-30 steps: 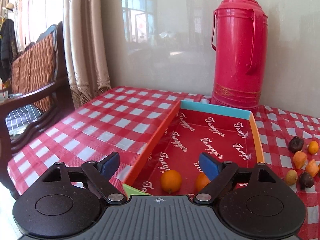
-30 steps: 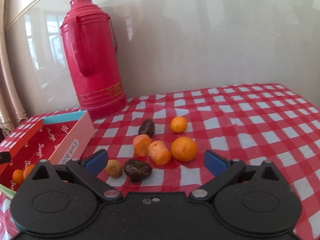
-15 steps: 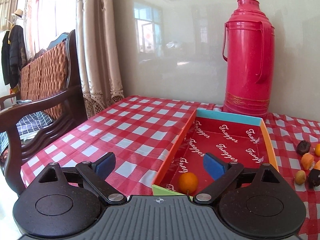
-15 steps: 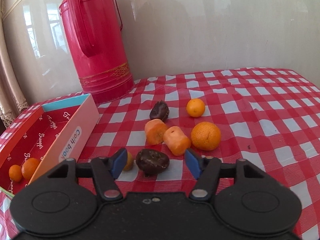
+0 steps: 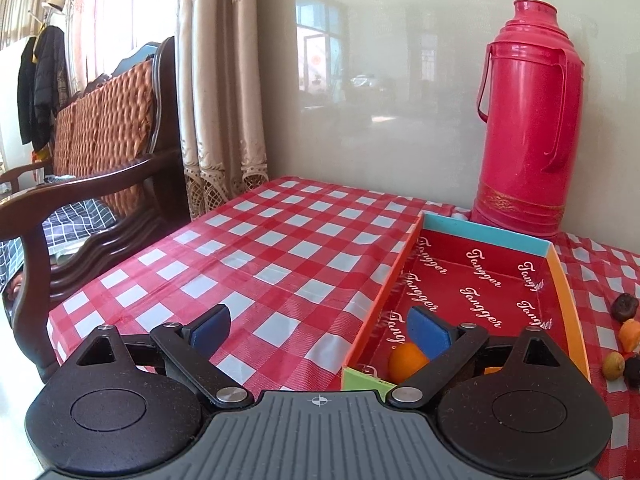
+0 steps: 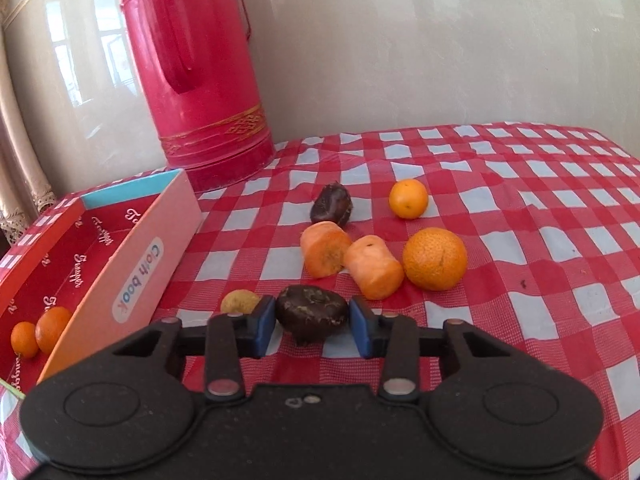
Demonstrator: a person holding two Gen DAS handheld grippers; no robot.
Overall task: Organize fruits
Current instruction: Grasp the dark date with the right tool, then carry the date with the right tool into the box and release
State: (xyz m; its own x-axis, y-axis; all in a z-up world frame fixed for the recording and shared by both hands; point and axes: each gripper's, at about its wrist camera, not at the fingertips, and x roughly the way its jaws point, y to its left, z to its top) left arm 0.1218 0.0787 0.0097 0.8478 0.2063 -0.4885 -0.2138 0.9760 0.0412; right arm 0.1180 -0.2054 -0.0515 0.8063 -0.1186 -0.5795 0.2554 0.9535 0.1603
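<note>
A dark wrinkled fruit (image 6: 312,310) lies on the checked cloth. My right gripper (image 6: 312,322) is closing, its blue pads touching the fruit's two sides. Just left of it sits a small yellowish fruit (image 6: 240,302). Beyond are two carrot pieces (image 6: 326,248), a mandarin (image 6: 434,258), a small orange (image 6: 408,198) and another dark fruit (image 6: 332,208). The red-lined box (image 6: 136,264) at the left holds two small oranges (image 6: 54,328). My left gripper (image 5: 318,326) is open and empty, its right pad over the box's (image 5: 480,236) near end by a small orange (image 5: 406,360).
A tall red thermos (image 5: 524,120) stands against the wall behind the box (image 6: 200,80). A wooden armchair (image 5: 100,152) and a curtain are off the table's left edge. Checked cloth stretches left of the box and right of the fruit.
My right gripper has moved forward and down to the near dark fruit and its jaws have closed in on it. The left gripper has drawn back and left from the box, staying open.
</note>
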